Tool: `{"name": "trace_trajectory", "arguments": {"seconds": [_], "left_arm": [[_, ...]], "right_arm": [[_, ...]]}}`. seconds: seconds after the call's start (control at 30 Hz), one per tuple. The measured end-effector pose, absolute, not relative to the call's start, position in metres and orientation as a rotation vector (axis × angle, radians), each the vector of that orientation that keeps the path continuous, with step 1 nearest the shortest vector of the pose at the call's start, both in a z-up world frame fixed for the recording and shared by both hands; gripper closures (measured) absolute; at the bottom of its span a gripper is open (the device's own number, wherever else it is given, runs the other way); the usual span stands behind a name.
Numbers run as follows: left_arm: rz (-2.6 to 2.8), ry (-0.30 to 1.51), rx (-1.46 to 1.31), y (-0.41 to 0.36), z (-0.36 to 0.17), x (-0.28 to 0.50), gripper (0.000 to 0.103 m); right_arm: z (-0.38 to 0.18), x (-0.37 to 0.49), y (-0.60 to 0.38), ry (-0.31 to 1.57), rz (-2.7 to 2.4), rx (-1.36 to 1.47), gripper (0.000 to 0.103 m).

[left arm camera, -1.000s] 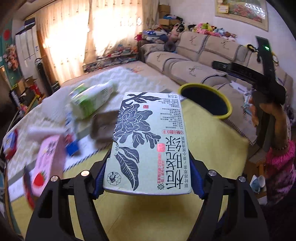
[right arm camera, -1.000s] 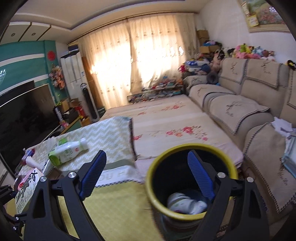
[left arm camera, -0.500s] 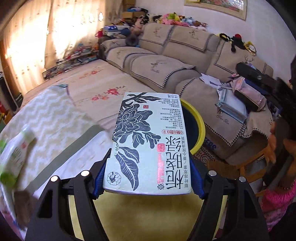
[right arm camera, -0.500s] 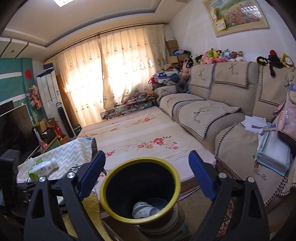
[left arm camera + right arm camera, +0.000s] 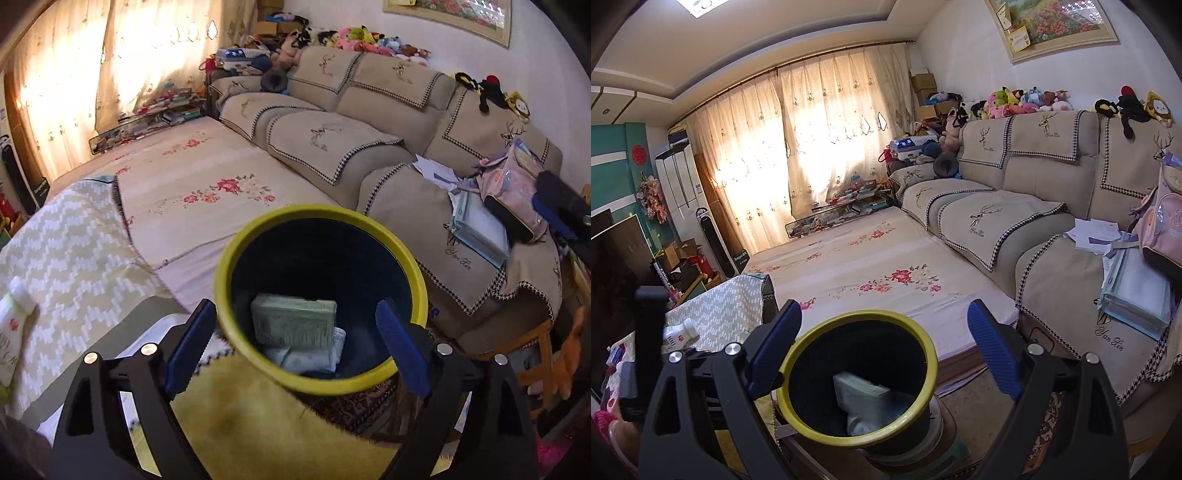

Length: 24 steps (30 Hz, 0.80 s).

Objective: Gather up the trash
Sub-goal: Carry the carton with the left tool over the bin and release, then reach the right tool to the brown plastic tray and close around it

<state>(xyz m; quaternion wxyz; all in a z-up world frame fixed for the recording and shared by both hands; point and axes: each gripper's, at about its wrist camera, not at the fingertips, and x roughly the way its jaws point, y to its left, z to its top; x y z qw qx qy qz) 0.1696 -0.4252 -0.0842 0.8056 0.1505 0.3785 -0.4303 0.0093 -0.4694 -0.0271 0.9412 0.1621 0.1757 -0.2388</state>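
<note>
Far left on the counter (yellow cloth near, zigzag cloth beyond): a white-and-green bottle lying on its side, not yet collected. Seen again small at the left of the right wrist view, beside other bits too blurred to name.

Centre: left hand-held gripper poised above the yellow-rimmed bin, released, nothing between the blue pads. Jaws just opened wider. Pale green tea box down inside the bin, resting on white wrappers.

Right: right hand-held gripper also released and empty, aimed at the same bin from nearer the sofa.

Risks from here:
- Box leaning on loose wrappers, so later pieces may pile high and spill over the rim.
- Bin close to the counter edge; a low sweep back toward the bottle could clip the rim and tip it.
- Bottle round and on its side, likely to roll off the cloth under an off-centre pinch.
- Two hand-held grippers crowding one opening could collide.

Against the earlier frames: box then clamped flat in the left jaws, hiding most of the bin; now dropped in. View swung from the cluttered counter over to the bin.
</note>
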Motion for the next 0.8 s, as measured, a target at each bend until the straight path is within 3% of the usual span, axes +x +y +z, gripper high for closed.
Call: {"name": "trace_trajectory", "arguments": {"seconds": [0.37,0.8], "left_arm": [[-0.676,0.652,0.179,-0.250,-0.033,0.114,0.006],[-0.316,0.630,0.007,-0.059,-0.043,0.074,0.005]], "right_arm": [[-0.039,0.056,-0.412,0.447,-0.306,0.304,0.016],[-0.064,0.158,-0.261,0.651,0.060,0.174,0.016]]}}
